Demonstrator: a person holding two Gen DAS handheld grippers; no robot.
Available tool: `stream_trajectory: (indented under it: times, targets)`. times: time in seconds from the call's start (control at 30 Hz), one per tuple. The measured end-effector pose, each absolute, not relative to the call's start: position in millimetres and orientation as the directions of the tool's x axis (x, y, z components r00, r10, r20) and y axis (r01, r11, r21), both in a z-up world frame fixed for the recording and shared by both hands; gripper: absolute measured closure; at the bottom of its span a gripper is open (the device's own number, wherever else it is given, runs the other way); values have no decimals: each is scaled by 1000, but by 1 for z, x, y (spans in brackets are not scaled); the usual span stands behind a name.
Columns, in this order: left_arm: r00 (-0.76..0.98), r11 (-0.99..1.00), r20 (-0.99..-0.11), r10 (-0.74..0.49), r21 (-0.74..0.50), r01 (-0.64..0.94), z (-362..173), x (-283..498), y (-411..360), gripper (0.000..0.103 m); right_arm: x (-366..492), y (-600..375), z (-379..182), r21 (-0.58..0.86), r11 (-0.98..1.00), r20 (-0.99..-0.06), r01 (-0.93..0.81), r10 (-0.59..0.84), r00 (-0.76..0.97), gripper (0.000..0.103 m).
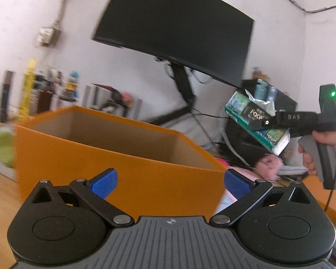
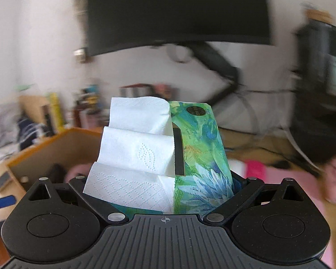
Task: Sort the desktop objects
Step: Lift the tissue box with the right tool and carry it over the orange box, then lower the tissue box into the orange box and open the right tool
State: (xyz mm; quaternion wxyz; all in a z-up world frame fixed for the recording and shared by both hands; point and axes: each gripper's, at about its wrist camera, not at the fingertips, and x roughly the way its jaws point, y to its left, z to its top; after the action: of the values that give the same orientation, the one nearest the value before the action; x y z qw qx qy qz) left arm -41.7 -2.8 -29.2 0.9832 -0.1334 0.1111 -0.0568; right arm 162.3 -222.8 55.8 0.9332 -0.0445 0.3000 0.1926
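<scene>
My right gripper [image 2: 165, 190] is shut on a green-and-blue pack of facial tissues [image 2: 199, 152], with white tissue [image 2: 134, 152] sticking out of its slot. In the left wrist view the same pack [image 1: 253, 121] hangs in the air at the right, held by the right gripper [image 1: 261, 123], to the right of and above the orange cardboard box [image 1: 123, 170]. My left gripper [image 1: 170, 183] is open and empty, its blue pads [image 1: 104, 182] in front of the box's near wall. The box [image 2: 42, 152] also shows low left in the right wrist view.
A black monitor [image 1: 174, 27] on an arm stands behind the box. Figurines and bottles [image 1: 33, 89] line the back left. Pink items [image 1: 268, 165] lie on the wooden desk right of the box. A dark case [image 2: 320, 103] stands at the right.
</scene>
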Motion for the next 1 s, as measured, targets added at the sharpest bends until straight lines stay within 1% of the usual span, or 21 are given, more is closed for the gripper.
stream_trajectory:
  times: [0.17,0.43,0.63,0.8,1.0]
  targets:
    - [980,961,-196,-27,-275,-29,-23,-55,28,0,175,-160,65,3,863,-608,-505,403,684,5]
    - [979,948,-195,67,-293,-124,-20,-72,56,0,194,-60,79,-33,735,-659,-677,494,567,5]
    - [976,939,-193,96,-309,-154,-23,-81,69,0,204,-31,62,-61,697,-758,-715,434,487,5]
    - [974,928,-210,90,-336,-158,-29,-79,75,0,207,-17,55,-99,658,-823,-746,367,433,5]
    - [976,928,-200,80,-342,-146,-31,-80,73,0,214,-16,62,-68,665,-853,-744,348,389,4]
